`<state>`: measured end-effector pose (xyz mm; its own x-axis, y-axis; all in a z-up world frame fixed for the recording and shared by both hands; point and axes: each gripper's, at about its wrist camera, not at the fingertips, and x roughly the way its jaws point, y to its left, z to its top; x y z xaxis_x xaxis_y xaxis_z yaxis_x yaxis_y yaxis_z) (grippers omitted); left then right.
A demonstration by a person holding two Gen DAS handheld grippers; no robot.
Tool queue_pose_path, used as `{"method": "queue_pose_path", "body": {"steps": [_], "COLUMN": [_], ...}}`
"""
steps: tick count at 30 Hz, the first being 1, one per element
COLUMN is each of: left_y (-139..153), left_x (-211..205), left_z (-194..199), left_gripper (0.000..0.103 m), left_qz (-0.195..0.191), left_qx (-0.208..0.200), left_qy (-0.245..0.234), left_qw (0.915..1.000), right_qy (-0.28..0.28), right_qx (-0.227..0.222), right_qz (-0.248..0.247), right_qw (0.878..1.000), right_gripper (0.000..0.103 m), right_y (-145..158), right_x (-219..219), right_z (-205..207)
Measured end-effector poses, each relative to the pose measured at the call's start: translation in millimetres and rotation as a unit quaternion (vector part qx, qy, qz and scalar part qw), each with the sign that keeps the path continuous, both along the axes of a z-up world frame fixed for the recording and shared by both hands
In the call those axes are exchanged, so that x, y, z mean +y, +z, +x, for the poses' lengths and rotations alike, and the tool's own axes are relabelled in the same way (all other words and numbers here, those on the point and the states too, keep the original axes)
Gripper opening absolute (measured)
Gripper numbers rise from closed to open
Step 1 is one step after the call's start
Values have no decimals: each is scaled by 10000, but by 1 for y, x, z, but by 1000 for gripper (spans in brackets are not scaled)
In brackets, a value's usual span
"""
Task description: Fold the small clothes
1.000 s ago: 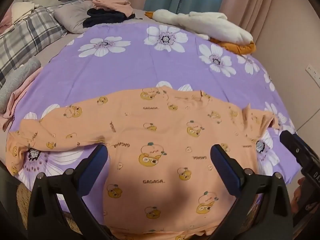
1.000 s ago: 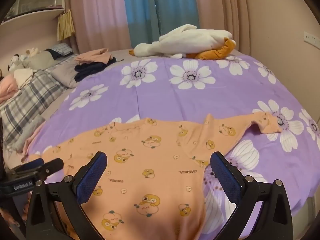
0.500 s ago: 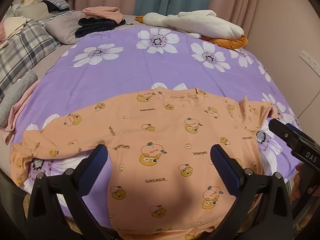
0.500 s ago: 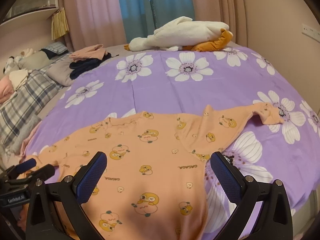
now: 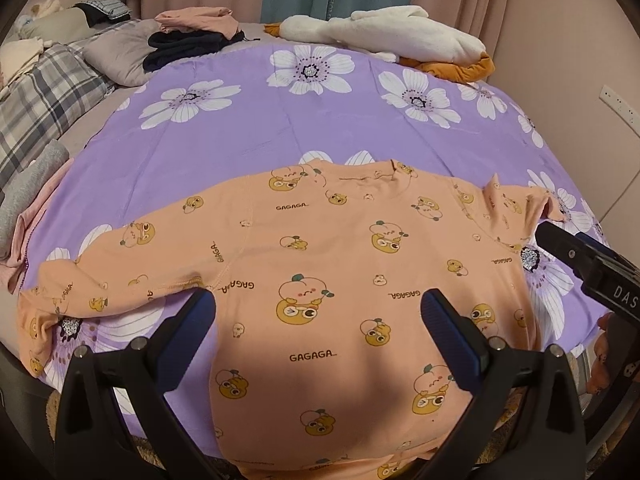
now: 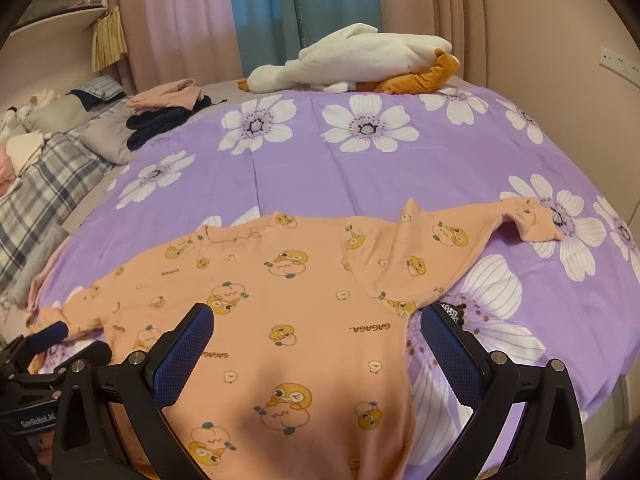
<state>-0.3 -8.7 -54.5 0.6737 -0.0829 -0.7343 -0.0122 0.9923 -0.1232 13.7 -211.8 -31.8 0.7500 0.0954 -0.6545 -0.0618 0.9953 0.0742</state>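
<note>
Your left gripper (image 5: 318, 316) and right gripper (image 6: 316, 330) both hover with jaws spread wide, empty, above the orange shirt (image 5: 332, 272) lying flat at lower centre on the purple bedspread (image 5: 280, 128).

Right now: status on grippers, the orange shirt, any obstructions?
Left gripper open, right gripper open, both over the hem end, holding nothing. Orange shirt flat on purple bedspread, sleeves spread. Nothing lying on the shirt.
</note>
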Motion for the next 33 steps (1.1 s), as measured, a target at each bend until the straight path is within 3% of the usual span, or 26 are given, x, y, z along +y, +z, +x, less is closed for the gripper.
{"method": "queue_pose_path", "body": {"steps": [12, 19, 33], "left_y": [-1, -6, -10], "left_x": [-1, 11, 20], "left_z": [2, 3, 3], "left_gripper": [102, 102, 102], "left_qz": [-23, -327, -342], "left_qx": [58, 187, 324], "left_qy": [-56, 7, 149], "left_qw": [10000, 9993, 9988], "right_qy": [-6, 7, 16], "right_qx": [37, 48, 54], "right_qz": [7, 14, -87], "right_qw": [10000, 10000, 9999], "right_gripper": [102, 102, 102], "right_y": [-4, -6, -8], "right_x": [2, 4, 11], "right_z": [4, 4, 2]}}
